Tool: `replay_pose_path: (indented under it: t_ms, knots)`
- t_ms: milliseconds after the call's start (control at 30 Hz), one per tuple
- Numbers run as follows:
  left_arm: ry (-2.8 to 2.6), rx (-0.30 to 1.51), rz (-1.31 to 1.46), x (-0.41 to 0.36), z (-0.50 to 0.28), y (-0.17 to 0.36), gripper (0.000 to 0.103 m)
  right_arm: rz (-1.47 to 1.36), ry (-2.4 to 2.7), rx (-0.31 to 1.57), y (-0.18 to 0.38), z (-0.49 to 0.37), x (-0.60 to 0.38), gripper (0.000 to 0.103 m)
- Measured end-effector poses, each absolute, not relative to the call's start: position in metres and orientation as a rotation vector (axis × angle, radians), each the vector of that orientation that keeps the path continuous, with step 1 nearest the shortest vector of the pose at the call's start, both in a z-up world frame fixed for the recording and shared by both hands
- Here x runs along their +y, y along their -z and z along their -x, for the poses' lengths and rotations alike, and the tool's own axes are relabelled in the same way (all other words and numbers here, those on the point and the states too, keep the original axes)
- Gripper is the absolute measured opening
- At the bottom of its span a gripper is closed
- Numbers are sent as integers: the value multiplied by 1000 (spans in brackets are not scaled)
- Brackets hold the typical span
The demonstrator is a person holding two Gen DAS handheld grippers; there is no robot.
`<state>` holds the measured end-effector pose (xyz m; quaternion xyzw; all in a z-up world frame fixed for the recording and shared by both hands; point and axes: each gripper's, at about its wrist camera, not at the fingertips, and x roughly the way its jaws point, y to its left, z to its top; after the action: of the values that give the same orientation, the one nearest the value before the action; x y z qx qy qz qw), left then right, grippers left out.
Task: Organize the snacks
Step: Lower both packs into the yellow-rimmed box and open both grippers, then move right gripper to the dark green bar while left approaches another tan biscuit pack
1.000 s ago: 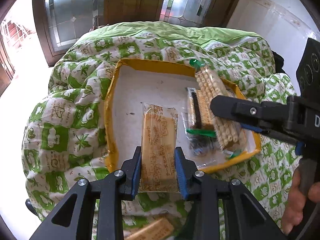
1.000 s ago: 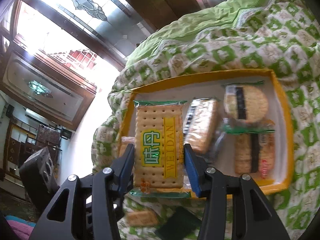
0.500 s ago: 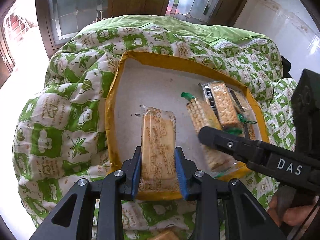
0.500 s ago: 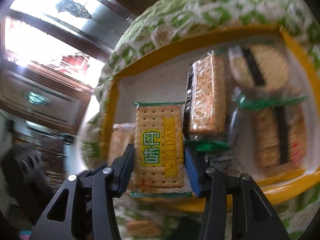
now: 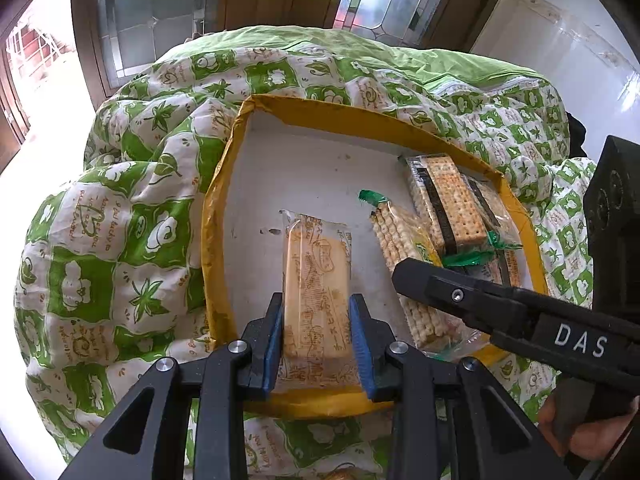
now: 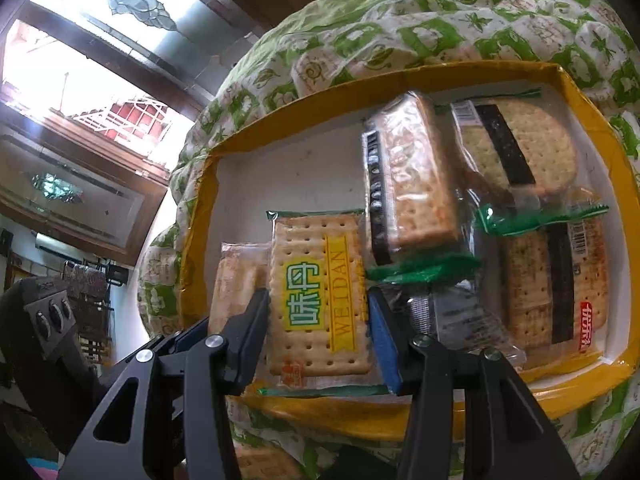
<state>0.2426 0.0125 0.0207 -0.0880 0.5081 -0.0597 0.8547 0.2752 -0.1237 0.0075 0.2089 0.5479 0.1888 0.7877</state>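
Left side: the yellow-rimmed tray (image 5: 224,216) sits on a green-and-white quilt (image 5: 120,240), and its left half is still bare white floor. The left tool (image 5: 318,344) is clenched on a clear-wrapped pale biscuit pack (image 5: 316,280), held lengthwise over the tray's near-left part — low over the floor, though whether the far end of the pack touches it cannot be told.

Centre: the right tool (image 6: 318,328) grips a cracker pack with a yellow WEIDAN band (image 6: 318,296), held just beside the left tool's pack, over the tray's middle. Not released either.

Right side: three packs already lie in the tray — a pack with a black edge (image 6: 408,184), a round-cornered cracker pack with a black stripe (image 6: 516,148) at the far right, and a green-ended pack with a red label (image 6: 556,280) at the near right. They are bunched and overlapping, not squared up.

Judgement: three packs stowed, two on the point of being set down. At least one more biscuit pack (image 6: 264,464) shows on the quilt below the tray's near rim, so collection is not finished.
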Motion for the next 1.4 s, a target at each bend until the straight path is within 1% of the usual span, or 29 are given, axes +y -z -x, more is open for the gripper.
replay_pose_path:
  t_ms: [800,867,933,1033,1267,1333,1400]
  knots:
    - [104,1058,138,7,-226,-22,33,-462,-403,1169,-20,-260,-146,49]
    - [107,1060,137,6,-225,-23,40,-467,-407,1169,-21,-257,-147,49]
    - [117,1059,141,5,-224,-24,53,-470,-410,1166,-23,-253,-150,49]
    - [130,1048,144,2,-220,-28,63,-477,-412,1163,-26,-246,-155,49]
    - [154,1019,148,5,-195,-49,67,-475,-416,1141,-41,-220,-181,49]
    - [157,1010,156,9,-183,-55,72,-464,-402,1129,-44,-209,-193,52]
    - [146,998,158,14,-171,-58,73,-465,-383,1132,-43,-200,-204,59]
